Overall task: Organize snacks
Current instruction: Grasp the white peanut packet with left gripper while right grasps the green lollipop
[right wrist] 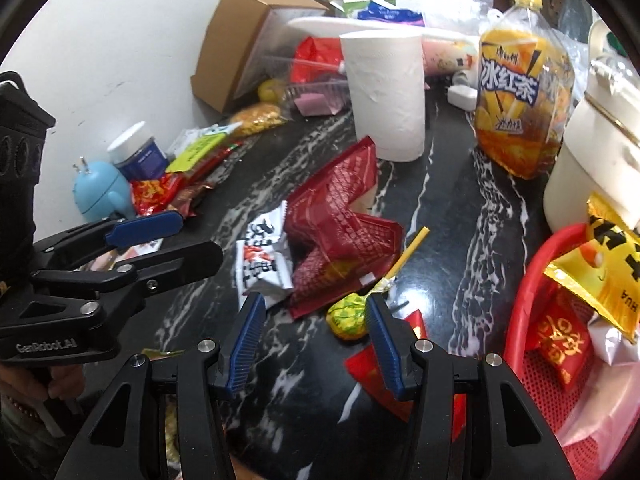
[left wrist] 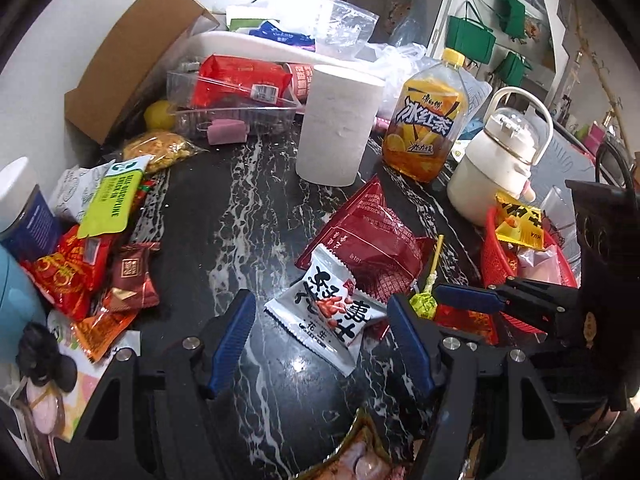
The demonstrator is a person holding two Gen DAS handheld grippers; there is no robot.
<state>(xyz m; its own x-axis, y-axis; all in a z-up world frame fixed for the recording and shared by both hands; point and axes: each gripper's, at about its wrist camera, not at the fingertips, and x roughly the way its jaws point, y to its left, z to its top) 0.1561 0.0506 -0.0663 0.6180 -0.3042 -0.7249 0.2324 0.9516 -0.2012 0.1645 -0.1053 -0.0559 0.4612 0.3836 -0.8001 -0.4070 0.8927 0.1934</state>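
Blue-padded left gripper and right gripper both hover agape over snacks.

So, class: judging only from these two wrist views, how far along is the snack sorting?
Done: the red basket already holds a few packets, including a yellow one. In hand: nothing; the left gripper is open around the white peanut packet, and the right gripper is open by the lollipop. Left: the dark red packet and the snack pile by the wall.
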